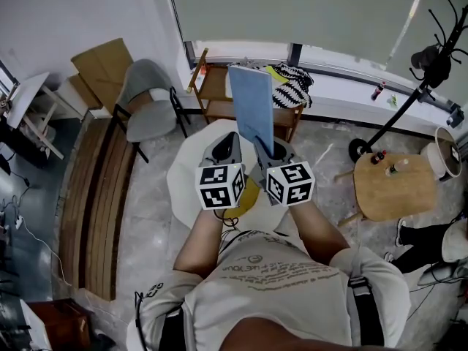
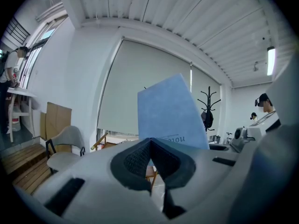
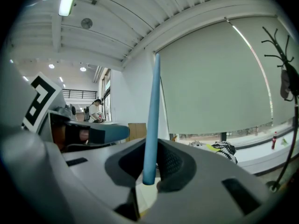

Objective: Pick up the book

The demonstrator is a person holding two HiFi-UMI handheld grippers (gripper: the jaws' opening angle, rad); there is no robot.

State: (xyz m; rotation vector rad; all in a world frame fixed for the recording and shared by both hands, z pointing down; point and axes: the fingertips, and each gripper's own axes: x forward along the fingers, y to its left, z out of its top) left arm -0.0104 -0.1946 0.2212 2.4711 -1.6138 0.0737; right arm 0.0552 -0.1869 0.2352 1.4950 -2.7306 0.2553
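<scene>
The right gripper (image 3: 149,174) is clamping the lower edge of the blue book (image 3: 152,111), which is standing nearly upright between its pads, seen edge-on at the centre of that gripper's view. The left gripper (image 2: 150,143) is hanging just to the left of it, jaws pressed together on nothing (the book's cover is showing behind its tips). Below both, a round white table (image 1: 183,183) is showing; a grey chair (image 1: 145,101) is standing at upper left, a wooden stool (image 1: 393,187) at right.

Grey chair (image 1: 146,101), wooden stool (image 1: 395,185) and coat stand (image 1: 409,101) beside a blinded window (image 1: 292,9).
</scene>
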